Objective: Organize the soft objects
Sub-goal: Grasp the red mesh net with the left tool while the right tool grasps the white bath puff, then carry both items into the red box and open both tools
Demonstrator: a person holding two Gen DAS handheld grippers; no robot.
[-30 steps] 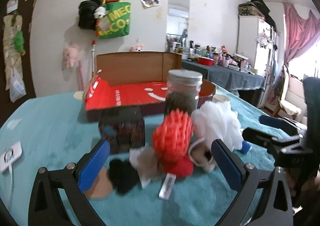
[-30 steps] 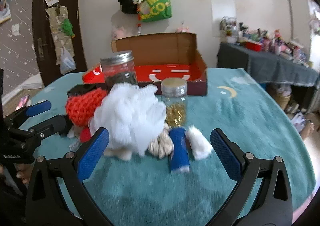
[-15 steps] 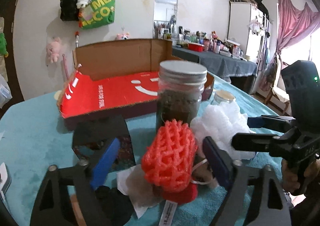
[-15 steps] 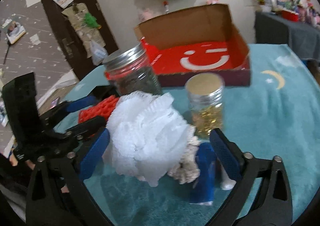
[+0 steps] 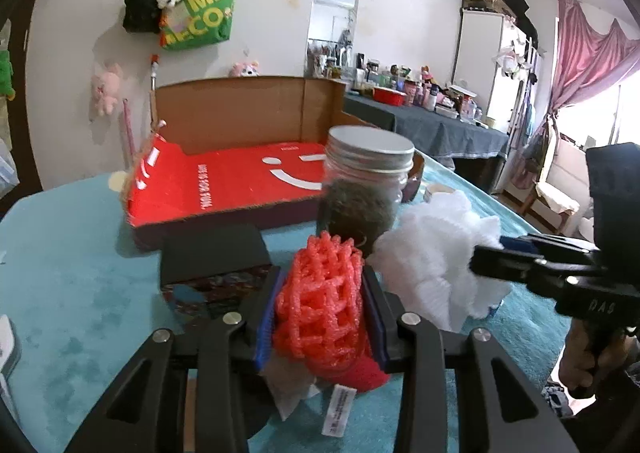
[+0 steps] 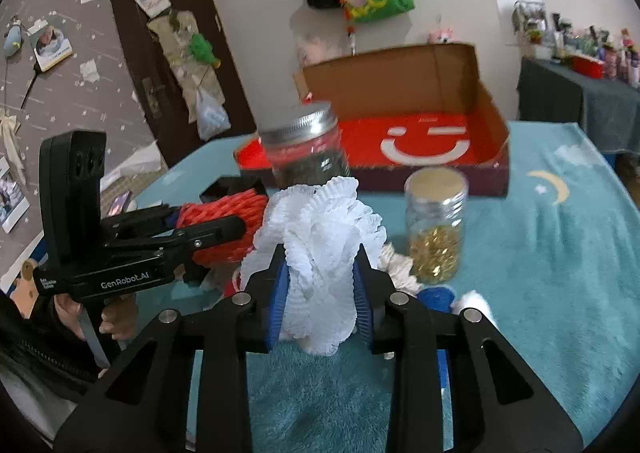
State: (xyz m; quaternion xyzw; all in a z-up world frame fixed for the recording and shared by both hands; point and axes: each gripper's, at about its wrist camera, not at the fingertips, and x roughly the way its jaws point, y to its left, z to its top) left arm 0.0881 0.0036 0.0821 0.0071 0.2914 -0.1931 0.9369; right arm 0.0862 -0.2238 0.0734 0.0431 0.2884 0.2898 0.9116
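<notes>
1. Lowest in the left wrist view, the left hand-held gripper (image 5: 320,317) has just been closing, and its blue pads now press on both sides of a red foam net (image 5: 320,301) at lower centre. A white tag (image 5: 338,409) hangs below the net.
2. Lowest in the right wrist view, the right hand-held gripper (image 6: 320,293) has likewise just been closing; its pads squeeze the waist of a white mesh pouf (image 6: 320,249) at frame centre, and the frills bulge above the jaws.
3. In the left wrist view the pouf sits just right of the red net, with the right hand-held gripper coming in from the right edge, held by a hand (image 5: 580,357).
4. In the right wrist view the left hand-held gripper enters from the left, held by a hand (image 6: 116,317).
5. Everything rests on a worktop (image 6: 560,293) covered by a teal cloth with a moon and clouds.
6. A small black box (image 5: 212,261) stands left of the red net.
7. Behind the pouf stands a glass jar with a metal lid (image 5: 366,189) and dark contents; right of the pouf, a smaller jar of gold pieces (image 6: 436,225).
8. Farther back, an open cardboard box (image 6: 420,133) with a red floor and a white smile lies on the worktop.
9. On the far wall, upper frame, hangs a green bag (image 5: 200,13).
</notes>
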